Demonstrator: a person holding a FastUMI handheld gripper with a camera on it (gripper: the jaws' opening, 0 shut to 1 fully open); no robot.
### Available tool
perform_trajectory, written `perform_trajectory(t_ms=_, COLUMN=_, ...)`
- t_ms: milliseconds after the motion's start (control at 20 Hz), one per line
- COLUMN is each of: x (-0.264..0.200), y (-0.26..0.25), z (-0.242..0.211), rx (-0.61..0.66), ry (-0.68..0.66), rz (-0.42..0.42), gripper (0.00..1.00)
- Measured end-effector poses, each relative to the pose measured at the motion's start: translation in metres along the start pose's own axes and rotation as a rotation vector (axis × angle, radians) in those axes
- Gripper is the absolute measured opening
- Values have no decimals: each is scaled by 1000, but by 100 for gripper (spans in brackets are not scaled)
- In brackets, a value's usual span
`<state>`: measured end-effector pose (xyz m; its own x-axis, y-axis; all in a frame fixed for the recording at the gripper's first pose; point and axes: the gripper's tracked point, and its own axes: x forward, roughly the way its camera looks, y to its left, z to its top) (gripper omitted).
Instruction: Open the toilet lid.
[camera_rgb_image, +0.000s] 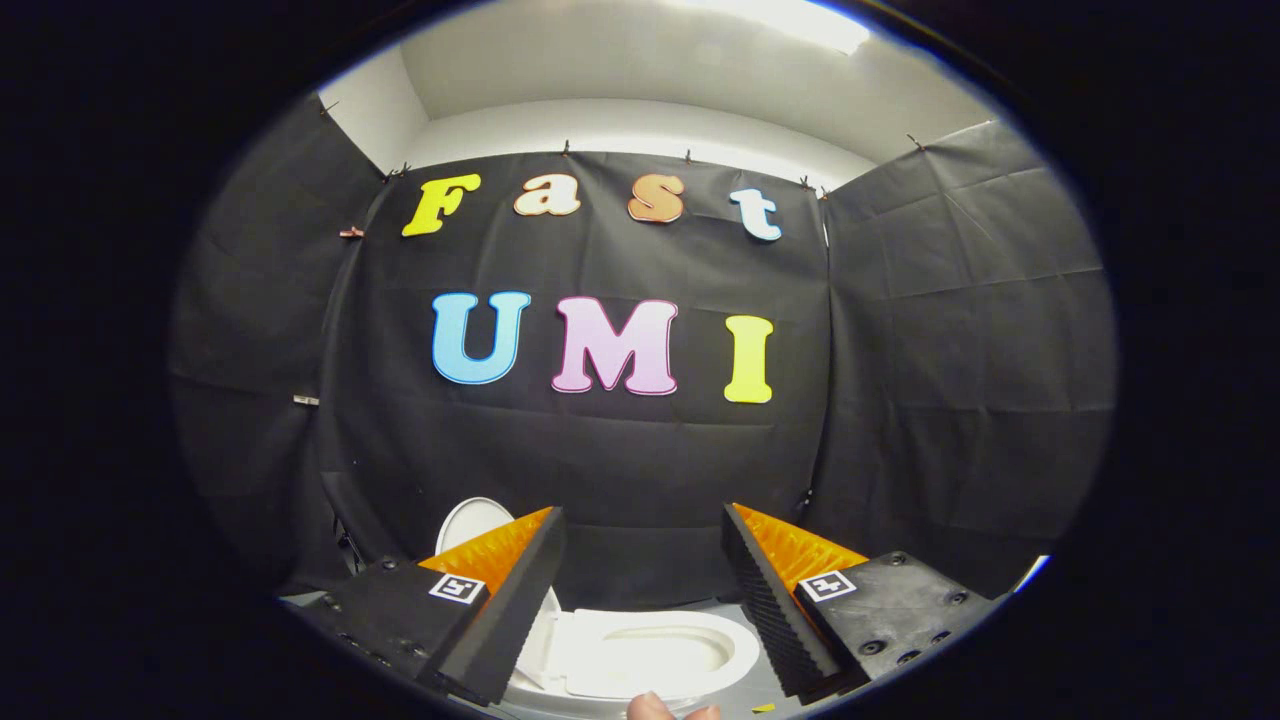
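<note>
A white toilet (655, 655) sits low down, below and between my two fingers. Its bowl opening shows inside the seat ring. The white oval lid (472, 522) stands raised at the toilet's left end, partly hidden behind my left finger (500, 580). My gripper (642, 515) is open, its black and orange fingers spread wide with nothing between them, held above the toilet and apart from it. The right finger (775, 590) hangs over the right end of the bowl.
Black cloth walls close in behind and on both sides of the toilet. A grey floor strip (720, 605) shows beyond the bowl. A person's fingertip (655, 708) pokes in just below the toilet, near me.
</note>
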<state>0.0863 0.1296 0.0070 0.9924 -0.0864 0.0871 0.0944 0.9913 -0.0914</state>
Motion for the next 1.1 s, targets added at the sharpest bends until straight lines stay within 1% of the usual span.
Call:
perform_trajectory(t_ms=350, x=-27, y=-19, z=3, rx=-28, ry=-12, rz=26, gripper=98)
perform_trajectory(t_ms=550, x=-39, y=-23, z=-1, rx=-21, ry=8, rz=67, gripper=98)
perform_trajectory(t_ms=750, x=-51, y=-33, z=-7, rx=-15, ry=21, rz=89, gripper=98)
perform_trajectory(t_ms=800, x=-41, y=-34, z=-14, rx=-11, ry=28, rz=93, gripper=98)
perform_trajectory(t_ms=1100, x=-51, y=-59, z=-26, rx=6, ry=50, rz=92, gripper=98)
